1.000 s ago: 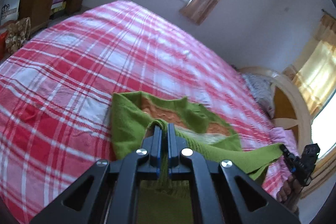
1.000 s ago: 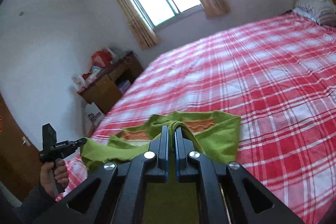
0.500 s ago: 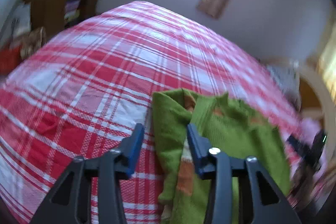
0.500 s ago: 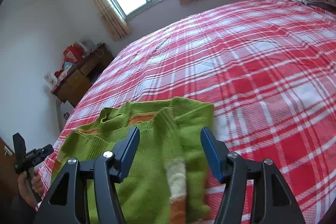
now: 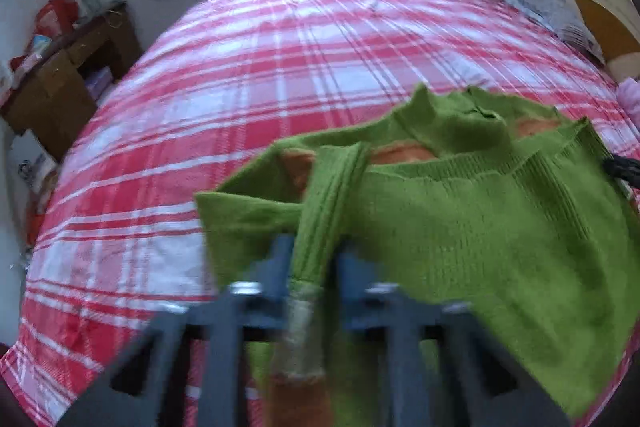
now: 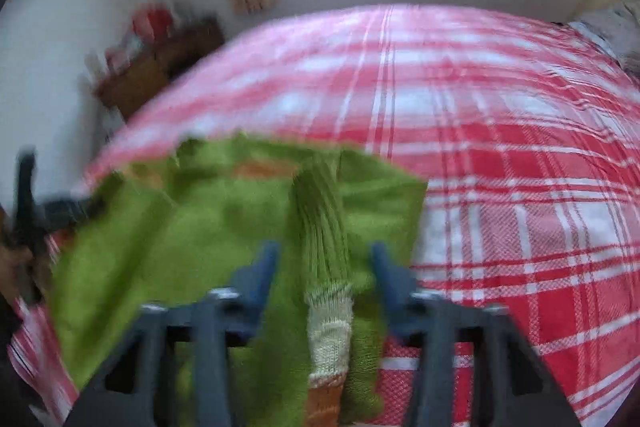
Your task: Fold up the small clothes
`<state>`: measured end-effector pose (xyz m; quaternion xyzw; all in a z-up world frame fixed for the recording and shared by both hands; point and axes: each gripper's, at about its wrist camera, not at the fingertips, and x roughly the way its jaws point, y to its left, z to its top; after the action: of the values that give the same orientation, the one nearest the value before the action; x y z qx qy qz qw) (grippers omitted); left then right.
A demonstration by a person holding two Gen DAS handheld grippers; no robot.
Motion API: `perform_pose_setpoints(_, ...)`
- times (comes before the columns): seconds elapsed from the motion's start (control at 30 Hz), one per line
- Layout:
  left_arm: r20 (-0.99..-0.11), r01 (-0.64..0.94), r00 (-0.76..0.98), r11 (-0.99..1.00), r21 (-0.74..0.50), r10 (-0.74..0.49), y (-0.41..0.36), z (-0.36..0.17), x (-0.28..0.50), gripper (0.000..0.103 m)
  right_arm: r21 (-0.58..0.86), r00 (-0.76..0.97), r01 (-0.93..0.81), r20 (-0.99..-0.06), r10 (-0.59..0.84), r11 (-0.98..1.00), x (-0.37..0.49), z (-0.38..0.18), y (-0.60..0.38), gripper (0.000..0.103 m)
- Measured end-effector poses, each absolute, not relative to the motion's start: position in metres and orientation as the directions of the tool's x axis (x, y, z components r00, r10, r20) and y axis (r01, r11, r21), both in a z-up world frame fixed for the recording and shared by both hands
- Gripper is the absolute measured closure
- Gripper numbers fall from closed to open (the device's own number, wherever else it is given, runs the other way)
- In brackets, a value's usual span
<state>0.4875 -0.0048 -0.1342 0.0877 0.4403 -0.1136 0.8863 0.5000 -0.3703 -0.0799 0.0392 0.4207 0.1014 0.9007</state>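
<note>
The sweater [image 5: 480,227], green knit with orange trim, lies on the red-and-white checked bed cover [image 5: 240,87]. It fills the lower right of the left wrist view and the lower left of the right wrist view.

The left gripper [image 5: 314,259] has just been closing, and its jaws look clamped on a sleeve [image 5: 332,195] that fills the gap between them. The right gripper [image 6: 322,263] has also just been closing. The other sleeve [image 6: 320,227] lies between its jaws, but a gap shows on either side, so it is not gripped yet.

In both views the sleeve runs lengthwise along the line of the fingers. The pale and orange cuff is toward the bottom of the frame, and the shoulder end is up the frame where it meets the body. The body lies to the right of the left gripper and to the left of the right one, so each hand is nearest its own sleeve. The next step is probably to carry each sleeve inward across the body, once the right grip is firm. Both views are blurred, so how firmly the pads touch is hard to tell.
</note>
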Motion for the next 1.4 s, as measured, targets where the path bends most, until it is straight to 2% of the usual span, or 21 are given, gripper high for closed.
perform_pose_setpoints(0.07,-0.776,0.275,0.621,0.958,0.083,-0.111,-0.006,-0.129,0.480,0.097,0.123,0.626,-0.164,-0.754,0.200,0.979,0.500,-0.081,-0.366,0.098)
perform_pose_setpoints(0.23,-0.642,0.248,0.741,0.969,-0.012,-0.198,0.018,-0.086,0.456,0.097,0.133,0.719,-0.173,-0.660,0.218,0.976,0.483,-0.048,-0.373,0.099)
perform_pose_setpoints(0.3,-0.622,0.217,0.757,0.975,-0.049,-0.200,0.029,-0.076,0.463,0.098,0.136,0.752,-0.156,-0.626,0.207,0.978,0.483,-0.035,-0.378,0.099)
perform_pose_setpoints(0.53,-0.735,0.121,0.655,0.985,-0.126,-0.175,0.031,-0.116,0.513,0.098,0.173,0.707,-0.078,-0.685,0.177,0.982,0.521,-0.051,-0.385,0.099)
perform_pose_setpoints(0.63,-0.783,0.050,0.612,0.994,-0.102,-0.111,0.029,-0.140,0.517,0.089,0.184,0.644,-0.026,-0.749,0.158,0.983,0.536,-0.080,-0.391,0.097)
perform_pose_setpoints(0.7,-0.767,0.025,0.630,0.991,-0.135,-0.121,0.034,-0.136,0.511,0.085,0.149,0.642,-0.009,-0.757,0.120,0.989,0.535,-0.085,-0.391,0.077)
perform_pose_setpoints(0.73,-0.761,0.017,0.637,0.990,-0.139,-0.118,0.036,-0.132,0.506,0.076,0.110,0.648,0.006,-0.757,0.080,0.994,0.532,-0.083,-0.390,0.053)
perform_pose_setpoints(0.77,-0.755,0.009,0.646,0.990,-0.138,-0.111,0.039,-0.127,0.500,0.065,0.065,0.663,0.021,-0.748,0.035,0.998,0.527,-0.078,-0.388,0.046)
perform_pose_setpoints(0.8,-0.745,0.000,0.659,0.991,-0.136,-0.102,0.042,-0.122,0.493,0.058,0.046,0.687,0.017,-0.726,0.021,0.999,0.521,-0.071,-0.386,0.046)
perform_pose_setpoints(0.87,-0.703,-0.011,0.705,0.989,-0.148,-0.097,0.052,-0.113,0.475,0.034,0.021,0.717,-0.017,-0.697,0.027,1.000,0.511,-0.053,-0.377,0.046)
perform_pose_setpoints(0.9,-0.687,-0.009,0.719,0.988,-0.154,-0.101,0.056,-0.112,0.467,0.031,0.020,0.725,-0.053,-0.687,0.052,0.998,0.508,-0.044,-0.369,0.046)
perform_pose_setpoints(1.0,-0.672,-0.017,0.734,0.986,-0.163,-0.099,0.060,-0.118,0.443,0.029,0.027,0.691,-0.209,-0.704,0.167,0.978,0.507,-0.031,-0.328,0.046)
perform_pose_setpoints(1.1,-0.714,-0.062,0.700,0.997,-0.049,0.008,0.054,-0.139,0.441,0.028,0.088,0.598,-0.287,-0.762,0.250,0.954,0.522,-0.042,-0.288,0.047)
perform_pose_setpoints(1.13,-0.718,-0.073,0.696,0.996,-0.053,0.013,0.057,-0.142,0.440,0.028,0.094,0.578,-0.285,-0.777,0.249,0.954,0.528,-0.049,-0.280,0.050)
perform_pose_setpoints(1.2,-0.721,-0.101,0.693,0.987,-0.123,-0.019,0.069,-0.146,0.439,0.027,0.075,0.558,-0.278,-0.799,0.225,0.958,0.539,-0.062,-0.267,0.056)
perform_pose_setpoints(1.27,-0.689,-0.100,0.721,0.974,-0.205,-0.071,0.083,-0.144,0.437,0.025,0.050,0.530,-0.278,-0.825,0.196,0.959,0.548,-0.078,-0.255,0.066)
perform_pose_setpoints(1.33,-0.678,-0.107,0.725,0.952,-0.287,-0.123,0.096,-0.152,0.434,0.024,0.004,0.530,-0.281,-0.833,0.158,0.960,0.551,-0.089,-0.247,0.069)
perform_pose_setpoints(1.4,-0.648,-0.097,0.743,0.930,-0.354,-0.169,0.105,-0.153,0.430,0.024,0.000,0.529,-0.287,-0.834,0.158,0.958,0.555,-0.094,-0.245,0.082)
